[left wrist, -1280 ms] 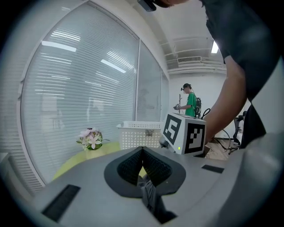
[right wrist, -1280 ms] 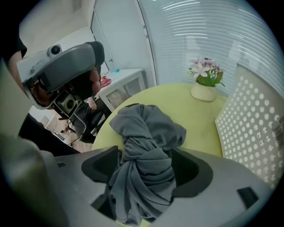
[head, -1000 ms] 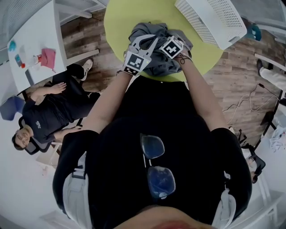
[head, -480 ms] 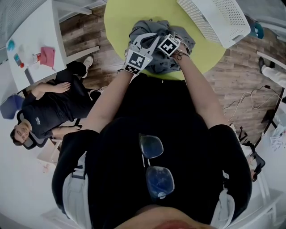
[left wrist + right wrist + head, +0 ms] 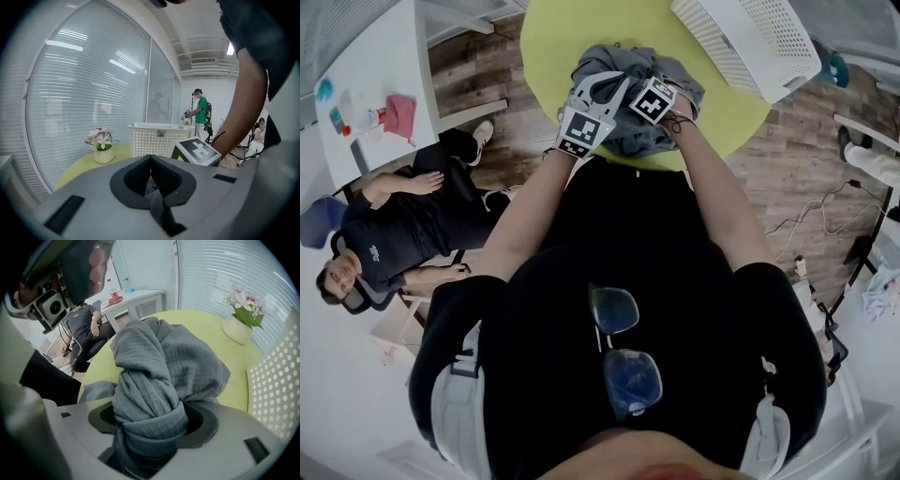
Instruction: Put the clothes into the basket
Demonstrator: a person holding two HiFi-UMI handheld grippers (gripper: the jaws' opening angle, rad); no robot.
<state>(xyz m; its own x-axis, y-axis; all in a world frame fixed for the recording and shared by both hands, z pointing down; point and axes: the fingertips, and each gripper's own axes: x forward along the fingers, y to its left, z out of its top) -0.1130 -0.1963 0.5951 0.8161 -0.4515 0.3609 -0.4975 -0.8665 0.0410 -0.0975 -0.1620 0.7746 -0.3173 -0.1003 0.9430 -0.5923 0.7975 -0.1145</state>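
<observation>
Hidden: in the head view the right gripper's [image 5: 150,425] jaw tips are buried in the grey garment [image 5: 159,362], and only its marker cube shows.
Cut off: the white basket [image 5: 764,42] runs past the top edge of the head view.
Left gripper [image 5: 151,164]: clenched on a thin strip of the garment; its own body hides the rest of the cloth.
Right gripper: jaws have just been closing and are clamped round a thick, twisted bunch.
Garment: soft, waffle-textured, a crumpled heap on the round yellow-green table [image 5: 553,37], near the basket, not in it.
Basket: rigid perforated plastic, rectangular.
</observation>
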